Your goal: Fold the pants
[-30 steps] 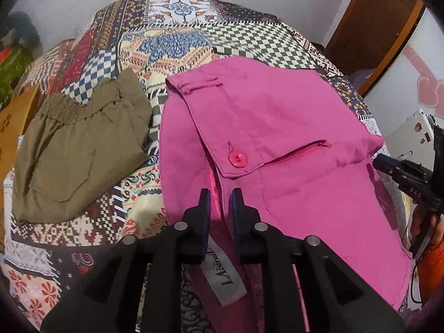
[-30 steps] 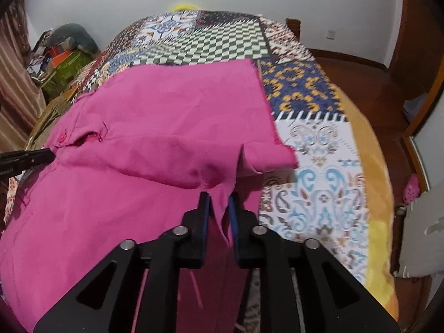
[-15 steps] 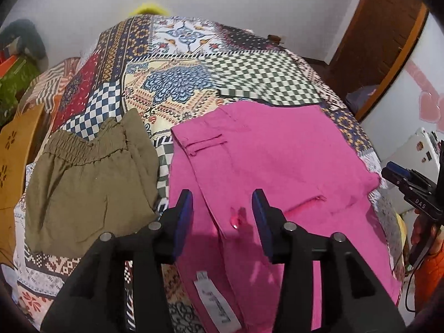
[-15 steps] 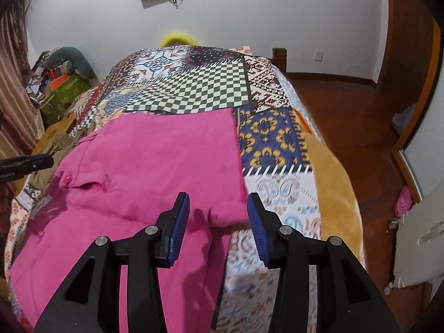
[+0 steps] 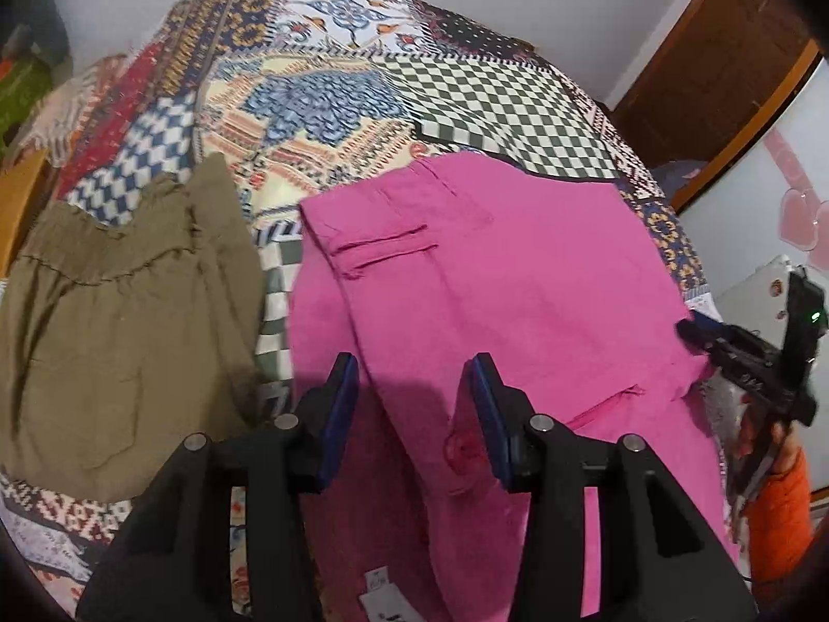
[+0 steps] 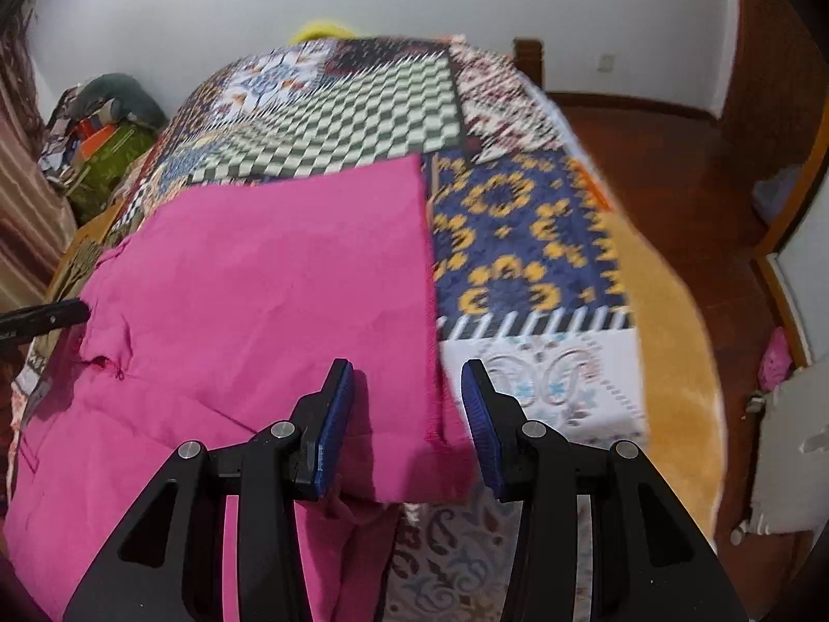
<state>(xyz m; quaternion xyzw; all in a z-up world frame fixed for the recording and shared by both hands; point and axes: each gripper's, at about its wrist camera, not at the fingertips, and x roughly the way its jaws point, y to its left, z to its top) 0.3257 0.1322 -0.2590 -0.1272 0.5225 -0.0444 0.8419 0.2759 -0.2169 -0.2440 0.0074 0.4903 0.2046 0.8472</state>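
Note:
The pink pants lie folded over on the patchwork bedspread; they also show in the right wrist view. My left gripper is open and empty, just above the pants' waist end near the button. My right gripper is open and empty above the pants' right folded edge. The right gripper also shows at the right edge of the left wrist view, and the left gripper's tip shows at the left edge of the right wrist view.
Folded olive-green pants lie left of the pink pants. The bedspread extends far and right. Wooden floor and a door lie to the right; clutter is piled at the far left.
Both grippers were shut on the pink pants a second ago. They have opened, let the fabric drop onto the bed, and pulled back and up.

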